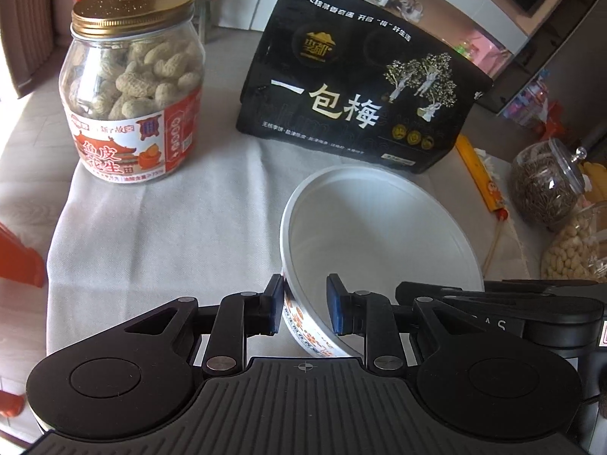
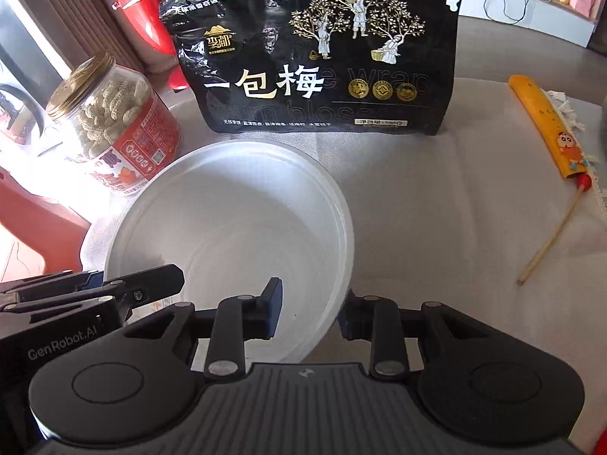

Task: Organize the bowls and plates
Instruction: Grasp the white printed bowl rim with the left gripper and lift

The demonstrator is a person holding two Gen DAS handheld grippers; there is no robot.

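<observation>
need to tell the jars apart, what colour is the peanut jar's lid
Gold, a metal screw lid on the clear peanut jar. Clearest in the left wrist view.

Bowl point(image 2: 242, 204) is plain white inside, w/ red-orange print round the outer wall. Black pouch point(image 2: 315, 57) has gold trees + white lettering. Peanut jar point(image 1: 132, 87): gold lid, clear body, red/white label (pale nuts inside). Bench cloth point(image 1: 170, 227) is off-white. Yellow cartoon sleeve point(image 2: 546, 125) on the chopsticks. Tongs point(image 1: 305, 305) are black w/ blue pads, same for the other tongs point(image 2: 309, 309).
</observation>
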